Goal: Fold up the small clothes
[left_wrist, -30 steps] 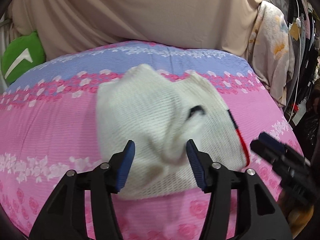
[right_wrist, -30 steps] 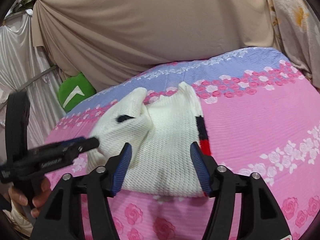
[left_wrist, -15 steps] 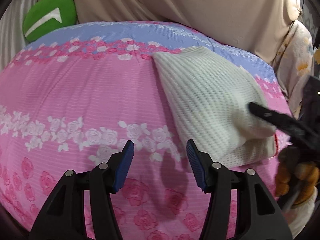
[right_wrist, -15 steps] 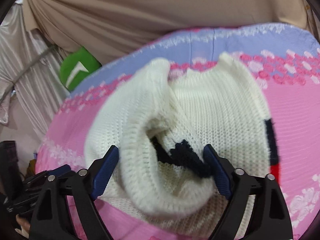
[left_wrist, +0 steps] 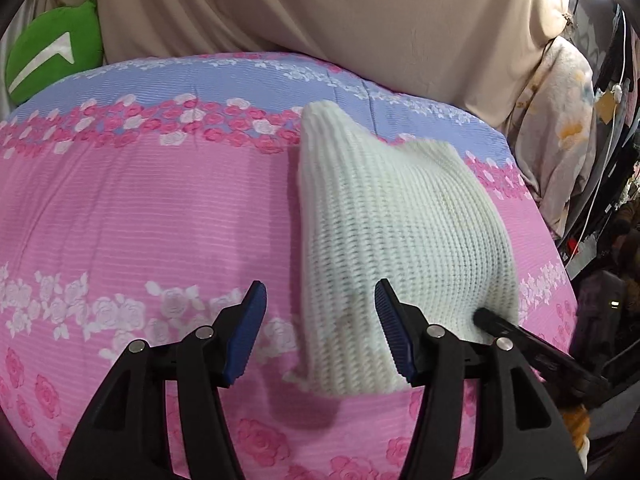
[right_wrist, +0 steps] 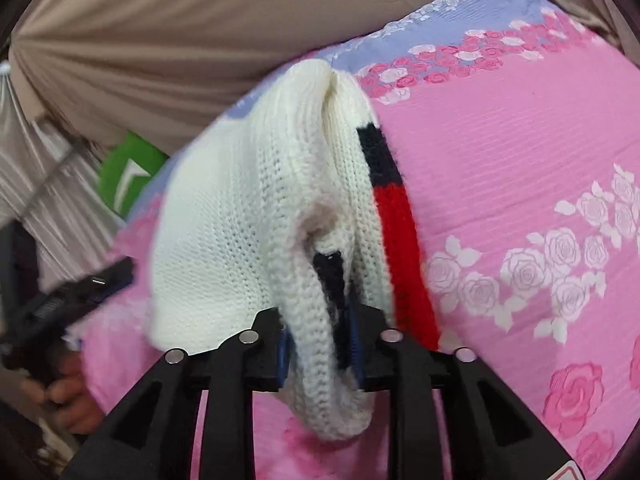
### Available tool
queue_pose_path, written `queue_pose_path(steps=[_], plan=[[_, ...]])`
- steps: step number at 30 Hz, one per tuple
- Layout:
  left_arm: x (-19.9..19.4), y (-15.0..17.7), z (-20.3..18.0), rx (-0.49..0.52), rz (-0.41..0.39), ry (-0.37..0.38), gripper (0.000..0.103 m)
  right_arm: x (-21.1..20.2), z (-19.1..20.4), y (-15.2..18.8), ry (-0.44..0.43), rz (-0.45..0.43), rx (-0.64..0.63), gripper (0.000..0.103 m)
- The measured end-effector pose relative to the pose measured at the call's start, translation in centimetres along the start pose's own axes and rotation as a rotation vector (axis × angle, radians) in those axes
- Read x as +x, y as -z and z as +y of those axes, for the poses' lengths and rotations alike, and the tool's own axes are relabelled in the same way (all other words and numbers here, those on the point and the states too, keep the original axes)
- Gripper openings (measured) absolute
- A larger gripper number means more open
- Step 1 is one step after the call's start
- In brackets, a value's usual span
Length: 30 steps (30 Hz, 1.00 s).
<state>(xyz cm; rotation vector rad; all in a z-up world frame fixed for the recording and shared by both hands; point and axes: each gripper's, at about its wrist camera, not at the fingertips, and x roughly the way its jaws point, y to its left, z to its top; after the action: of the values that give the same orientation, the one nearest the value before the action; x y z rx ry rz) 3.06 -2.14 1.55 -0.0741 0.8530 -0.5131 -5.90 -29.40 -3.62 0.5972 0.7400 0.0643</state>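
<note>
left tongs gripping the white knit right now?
No. In the left wrist view the left tongs stand open; the white knit garment lies partly between the pads, but they do not press on it.

The place looks like a bedroom in a home. A bed is spread with a pink and lilac rose-print sheet, a green cushion sits at its far left, and beige draped cloth hangs behind it. At the far right, a floral blanket hangs beside the bed.
</note>
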Motion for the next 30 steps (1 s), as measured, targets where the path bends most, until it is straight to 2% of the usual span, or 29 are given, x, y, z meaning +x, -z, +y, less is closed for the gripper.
queue_pose_path(steps=[2, 4, 6, 8, 9, 11, 12, 13, 14, 15, 16, 18, 20, 22, 23, 25, 27, 30], plan=[[0.5, -0.2, -0.7, 0.003, 0.007, 0.011, 0.055, -1.9, 0.9, -1.0, -0.004, -0.064, -0.016, 0.034], [0.7, -0.3, -1.1, 0.005, 0.002, 0.018, 0.055, -3.3, 1.7, -2.5, -0.007, -0.121, -0.039, 0.042], [1.0, -0.4, -1.6, 0.01, 0.007, 0.016, 0.055, -3.6, 2.0, -4.3, -0.036, -0.159, -0.036, 0.059], [1.4, -0.4, -1.8, 0.011, 0.013, 0.015, 0.055, -2.2, 2.2, -6.2, -0.037, -0.158, -0.041, 0.066], [1.6, -0.4, -1.9, 0.013, 0.013, 0.011, 0.055, -0.8, 2.2, -7.2, -0.018, -0.13, -0.045, 0.067], [1.8, -0.5, -1.9, 0.012, 0.013, 0.001, 0.055, 2.8, 1.7, -8.7, -0.002, -0.06, -0.041, 0.067], [1.9, -0.6, -1.9, 0.011, 0.015, 0.001, 0.055, 4.5, 1.7, -9.3, 0.006, -0.014, -0.053, 0.052], [1.9, -0.7, -1.9, 0.013, 0.014, -0.004, 0.055, 5.4, 2.1, -9.9, 0.001, 0.004, -0.086, 0.033], [2.0, -0.8, -1.8, 0.015, 0.012, -0.012, 0.055, 5.0, 3.1, -10.6, -0.011, -0.014, -0.119, 0.023], [1.9, -0.9, -1.8, 0.017, 0.006, -0.018, 0.055, 3.7, 4.1, -11.0, -0.044, -0.065, -0.14, 0.02], [1.9, -1.0, -1.8, 0.02, -0.002, -0.022, 0.055, 1.8, 5.4, -11.6, -0.098, -0.132, -0.178, 0.02], [2.0, -1.3, -1.8, 0.02, -0.011, -0.022, 0.059, -0.3, 6.3, -12.3, -0.12, -0.232, -0.232, 0.02], [2.5, -1.4, -2.0, 0.025, -0.012, -0.024, 0.06, 1.7, 4.6, -12.8, -0.053, -0.183, -0.216, 0.02], [3.2, -1.5, -2.3, 0.041, 0.001, -0.034, 0.06, 6.9, 1.1, -12.6, 0.071, -0.011, -0.165, 0.022], [3.6, -1.4, -2.4, 0.042, 0.01, -0.024, 0.06, 7.2, 0.1, -12.5, 0.044, -0.023, -0.122, 0.024], [3.8, -1.4, -2.7, 0.043, 0.016, -0.028, 0.058, 4.1, 0.0, -11.9, -0.02, -0.084, -0.069, 0.026], [3.4, -1.2, -2.9, 0.049, 0.009, -0.039, 0.058, -0.1, 1.1, -10.8, -0.014, -0.184, -0.091, 0.033], [2.5, -0.8, -3.1, 0.06, 0.011, -0.019, 0.058, -4.5, 1.3, -7.5, -0.034, -0.205, -0.098, 0.044]])
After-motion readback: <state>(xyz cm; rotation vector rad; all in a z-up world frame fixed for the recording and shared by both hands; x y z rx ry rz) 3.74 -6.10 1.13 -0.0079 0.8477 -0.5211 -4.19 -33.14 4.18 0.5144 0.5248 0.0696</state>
